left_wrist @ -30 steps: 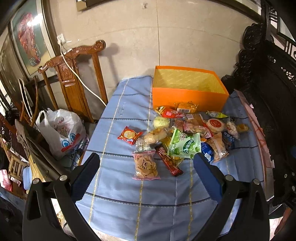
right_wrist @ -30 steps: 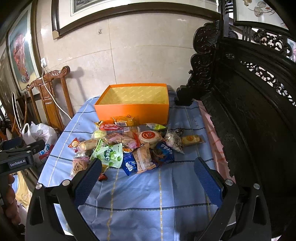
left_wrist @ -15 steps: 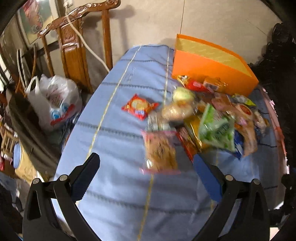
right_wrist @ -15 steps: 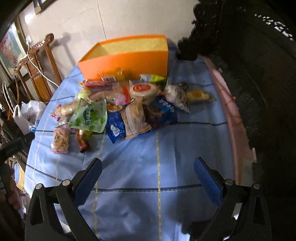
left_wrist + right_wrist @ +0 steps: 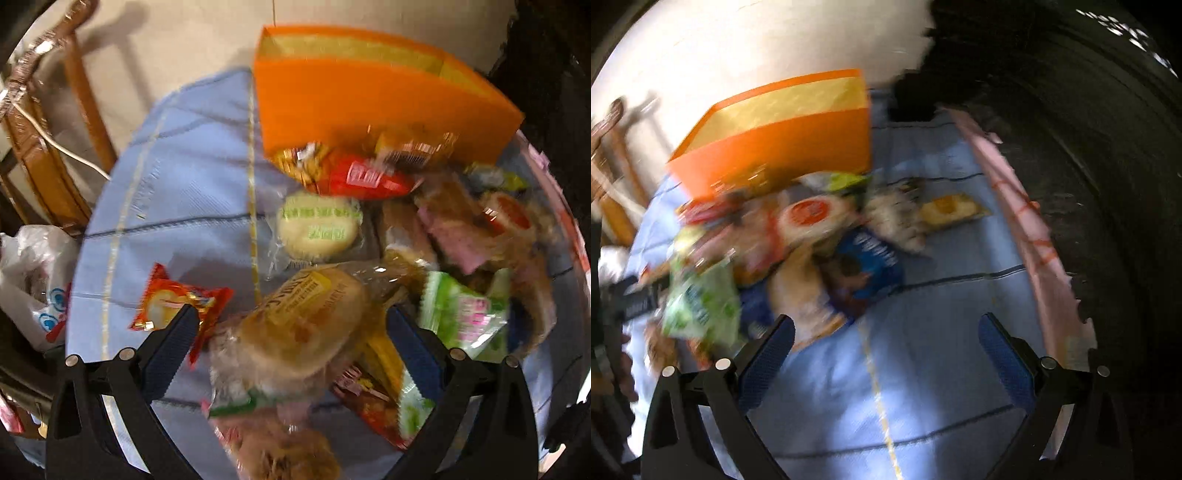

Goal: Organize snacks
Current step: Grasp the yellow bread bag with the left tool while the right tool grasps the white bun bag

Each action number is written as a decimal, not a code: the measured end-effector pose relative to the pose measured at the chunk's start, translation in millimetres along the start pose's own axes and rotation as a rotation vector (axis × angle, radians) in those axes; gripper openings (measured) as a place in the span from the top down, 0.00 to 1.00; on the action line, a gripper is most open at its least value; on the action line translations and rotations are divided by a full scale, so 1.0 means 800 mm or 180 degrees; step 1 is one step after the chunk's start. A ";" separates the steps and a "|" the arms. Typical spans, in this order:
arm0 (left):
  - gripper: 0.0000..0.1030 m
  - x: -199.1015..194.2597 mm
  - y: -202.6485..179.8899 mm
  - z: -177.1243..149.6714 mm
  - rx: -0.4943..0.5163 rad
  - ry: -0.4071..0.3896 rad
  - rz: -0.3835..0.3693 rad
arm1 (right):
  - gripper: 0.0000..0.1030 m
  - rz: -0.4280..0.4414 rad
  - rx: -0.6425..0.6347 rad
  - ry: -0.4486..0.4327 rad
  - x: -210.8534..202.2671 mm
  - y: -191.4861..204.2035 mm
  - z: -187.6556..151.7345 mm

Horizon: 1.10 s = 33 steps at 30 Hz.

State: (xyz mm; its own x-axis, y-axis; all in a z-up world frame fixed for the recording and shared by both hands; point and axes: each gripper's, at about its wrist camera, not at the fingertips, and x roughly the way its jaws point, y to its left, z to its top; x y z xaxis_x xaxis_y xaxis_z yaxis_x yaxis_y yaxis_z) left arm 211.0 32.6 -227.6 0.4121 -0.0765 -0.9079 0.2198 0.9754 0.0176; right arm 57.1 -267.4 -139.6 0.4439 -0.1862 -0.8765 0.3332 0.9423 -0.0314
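The left gripper [image 5: 290, 332], jaws spread wide, is hovering over a clear-wrapped golden bun [image 5: 306, 325] in the snack pile in front of the orange cardboard box [image 5: 354, 99]. The right gripper [image 5: 886, 343], also spread, is hanging over the blue-clothed table [image 5: 923, 369], holding nothing.

1. Left wrist view looks down from close above the snack pile [image 5: 369, 258], beyond its fingers [image 5: 173, 343].
2. Right wrist view looks from farther back, across bare desk [image 5: 923, 369].
3. Both views share the orange box [image 5: 369, 107] beyond the fingers.
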 end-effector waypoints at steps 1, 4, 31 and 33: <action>0.04 0.011 0.001 0.002 -0.0014 0.0048 -0.0041 | 0.03 -0.0030 0.0052 0.0002 0.005 -0.004 0.005; 0.04 0.030 0.010 0.000 -0.0162 0.0025 -0.0267 | 0.03 -0.0089 0.0188 -0.0008 0.021 -0.016 0.024; 0.47 0.017 0.009 -0.026 -0.0010 0.0028 -0.0741 | 0.64 0.0536 0.0384 0.0484 0.166 -0.008 0.075; 0.47 0.009 0.010 -0.029 -0.0018 0.0007 -0.0796 | 0.64 0.0605 0.0428 0.0405 0.150 -0.009 0.070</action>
State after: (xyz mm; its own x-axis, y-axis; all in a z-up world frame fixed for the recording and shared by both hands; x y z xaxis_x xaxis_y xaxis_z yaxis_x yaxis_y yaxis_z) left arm 194.9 44.4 -243.6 0.3437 -0.3152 -0.8846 0.3097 0.9274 -0.2101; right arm 154.2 -312.1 -217.8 0.4039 0.0352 -0.9141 0.3651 0.9100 0.1963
